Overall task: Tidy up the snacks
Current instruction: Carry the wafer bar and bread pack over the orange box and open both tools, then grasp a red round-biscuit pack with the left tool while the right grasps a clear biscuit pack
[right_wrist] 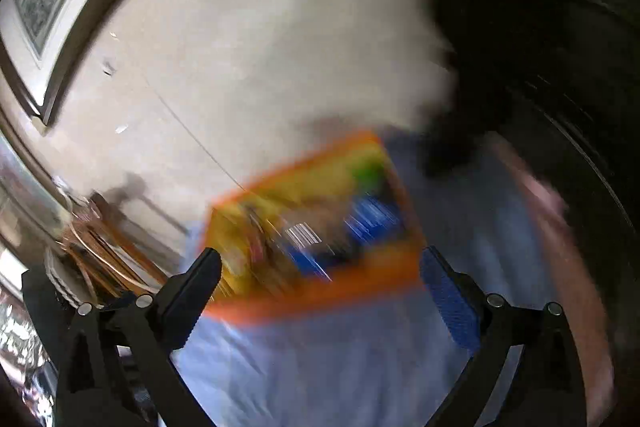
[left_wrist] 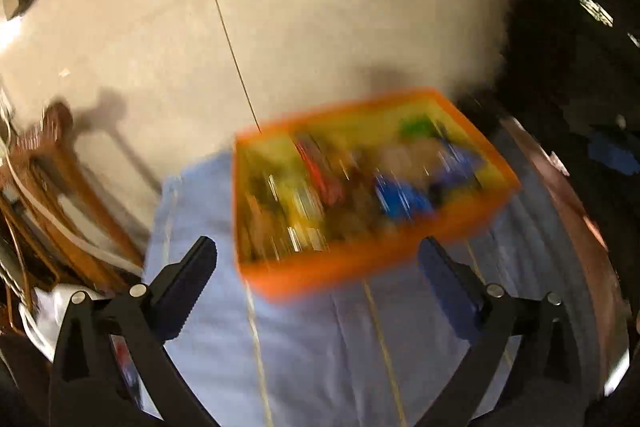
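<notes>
An orange bin (left_wrist: 360,263) with a yellow inside stands on a light blue cloth (left_wrist: 312,355). It holds several snack packs in red, yellow, blue and green, blurred by motion. My left gripper (left_wrist: 318,257) is open and empty, just in front of the bin's near wall. In the right wrist view the same bin (right_wrist: 320,301) sits ahead, also blurred. My right gripper (right_wrist: 320,267) is open and empty, its fingers on either side of the bin's near wall, above the cloth (right_wrist: 320,367).
The cloth covers a table with a brown wooden edge (left_wrist: 576,227) on the right. A wooden chair (left_wrist: 60,187) stands left of the table. A beige tiled floor (left_wrist: 300,27) lies beyond. Dark furniture (left_wrist: 568,47) fills the right side.
</notes>
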Motion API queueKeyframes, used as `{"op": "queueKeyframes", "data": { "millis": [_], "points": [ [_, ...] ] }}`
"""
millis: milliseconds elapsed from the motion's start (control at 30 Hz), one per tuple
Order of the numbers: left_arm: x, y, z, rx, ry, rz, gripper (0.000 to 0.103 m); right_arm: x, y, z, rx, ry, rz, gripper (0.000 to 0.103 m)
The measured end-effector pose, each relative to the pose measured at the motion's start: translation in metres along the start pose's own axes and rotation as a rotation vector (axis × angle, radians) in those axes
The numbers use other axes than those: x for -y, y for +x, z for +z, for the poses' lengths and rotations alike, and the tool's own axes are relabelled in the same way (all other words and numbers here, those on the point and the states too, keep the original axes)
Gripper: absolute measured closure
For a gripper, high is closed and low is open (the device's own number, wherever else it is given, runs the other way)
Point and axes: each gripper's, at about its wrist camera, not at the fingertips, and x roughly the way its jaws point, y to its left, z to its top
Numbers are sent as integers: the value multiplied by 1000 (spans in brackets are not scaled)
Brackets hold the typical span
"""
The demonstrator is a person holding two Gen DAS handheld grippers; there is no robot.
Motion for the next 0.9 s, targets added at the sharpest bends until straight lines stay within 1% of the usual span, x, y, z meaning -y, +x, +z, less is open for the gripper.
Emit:
{"op": "queueKeyframes", "data": {
  "millis": [33,67,100,133,167,200,233,267,300,333,367,400,433,500,533,567,600,633,667,700,733,767,800,833,867,900],
  "points": [
    [7,-6,-18,-14,6,-34,4,20,-17,-27,-27,-10,-63,4],
    [19,-13,-40,-31,31,-80,4,34,-27,-47,-50,-22,-130,4],
    [38,-16,-68,-58,85,-143,4,53,-36,-72,-85,-33,-234,4],
    [52,-17,-87,-76,136,-172,4,70,-41,-94,-125,-39,-320,4],
    [67,-18,-106,-86,196,-197,4,86,-45,-115,-163,-32,-370,4],
    [84,-17,-125,-95,264,-232,4,102,-49,-134,-201,11,-385,4],
    [106,-15,-150,-120,363,-302,4,124,-51,-157,-252,131,-349,4],
    [123,-12,-169,-145,442,-368,4,139,-53,-176,-275,241,-298,4],
    [142,-10,-190,-166,526,-445,4,145,-54,-191,-277,303,-278,4],
    [152,-11,-202,-169,569,-482,4,145,-54,-204,-271,318,-275,4],
    [160,-12,-210,-165,608,-510,4,140,-51,-211,-273,300,-269,4],
    [168,-13,-217,-154,650,-531,4,133,-45,-219,-296,254,-262,4],
    [178,-16,-225,-128,712,-530,4,128,-38,-223,-321,225,-273,4],
    [192,-17,-239,-82,814,-507,4,120,-21,-229,-368,170,-302,4],
    [198,-13,-248,-60,874,-478,4,120,-12,-231,-381,158,-312,4],
    [205,-8,-254,-63,917,-451,4,122,-4,-233,-389,158,-331,3],
    [206,-5,-258,-52,926,-457,4,120,0,-234,-371,154,-354,3],
    [202,-4,-254,-11,873,-496,4,117,3,-233,-362,140,-359,3],
    [201,0,-253,-31,855,-495,4,115,8,-234,-394,119,-372,3],
    [199,6,-250,-62,813,-510,4,109,12,-233,-411,83,-387,3],
    [196,14,-246,-110,723,-536,4,105,13,-234,-421,78,-372,8],
    [191,19,-246,-161,655,-548,6,102,9,-234,-401,91,-376,27],
    [186,20,-244,-174,574,-550,15,102,5,-234,-384,101,-389,31],
    [186,15,-246,-169,560,-513,28,104,1,-234,-384,141,-361,32],
    [189,11,-247,-171,567,-511,36,107,-4,-237,-382,182,-341,32],
    [191,6,-249,-181,567,-513,50,109,-8,-237,-378,213,-330,32]
  ]
}}
